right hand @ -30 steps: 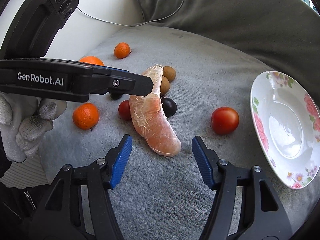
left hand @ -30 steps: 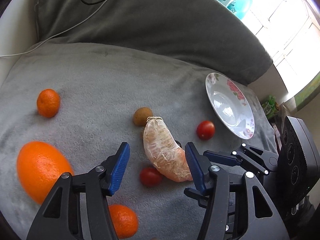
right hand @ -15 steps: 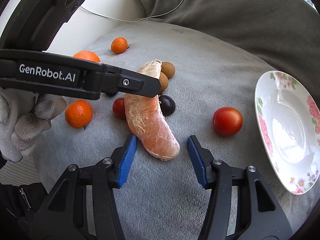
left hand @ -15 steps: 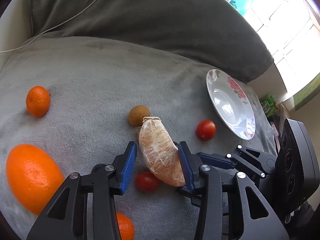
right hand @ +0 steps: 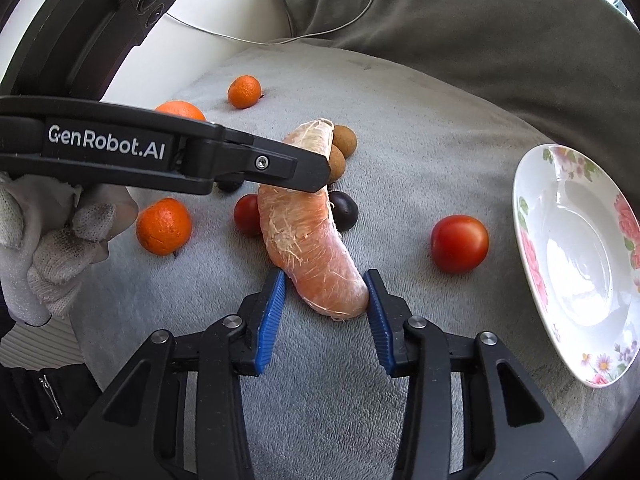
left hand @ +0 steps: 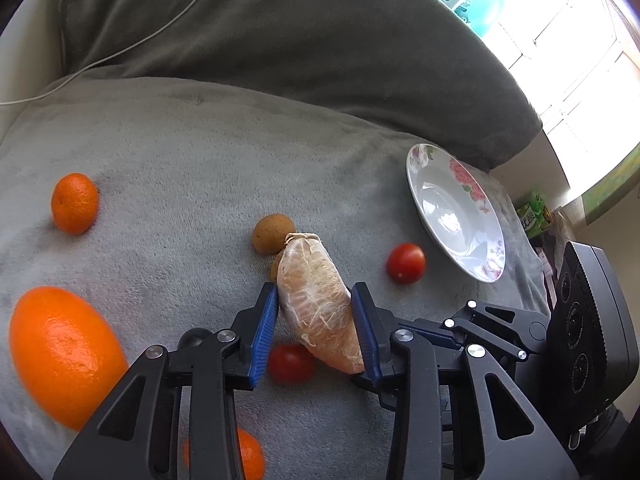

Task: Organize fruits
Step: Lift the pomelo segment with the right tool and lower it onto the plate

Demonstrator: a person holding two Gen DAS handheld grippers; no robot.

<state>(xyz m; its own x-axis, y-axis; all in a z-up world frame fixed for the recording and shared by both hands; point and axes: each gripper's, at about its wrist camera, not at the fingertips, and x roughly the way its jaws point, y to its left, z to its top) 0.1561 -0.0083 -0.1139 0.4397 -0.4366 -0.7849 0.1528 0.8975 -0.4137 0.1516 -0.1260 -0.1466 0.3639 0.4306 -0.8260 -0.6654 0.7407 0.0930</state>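
Observation:
A peeled pomelo segment (left hand: 318,308) lies on the grey cushion. My left gripper (left hand: 316,316) is shut on its middle, both blue pads touching it. In the right wrist view the segment (right hand: 308,240) has its near end between the pads of my right gripper (right hand: 326,300), which look shut on it. The left gripper's arm (right hand: 160,152) crosses above the segment's far end. A white floral plate (left hand: 456,216) (right hand: 576,264) stands empty at the right.
Scattered around: red tomatoes (right hand: 460,244) (right hand: 248,220) (left hand: 405,263), mandarins (right hand: 163,226) (right hand: 244,91) (left hand: 75,203), a big orange (left hand: 60,356), brown round fruits (left hand: 273,234) (right hand: 344,140), a dark plum (right hand: 343,210). A grey pillow (left hand: 320,52) rises behind.
Both grippers have closed in on the pomelo segment: the left jaws shut onto its middle, the right jaws narrowed around its near end.

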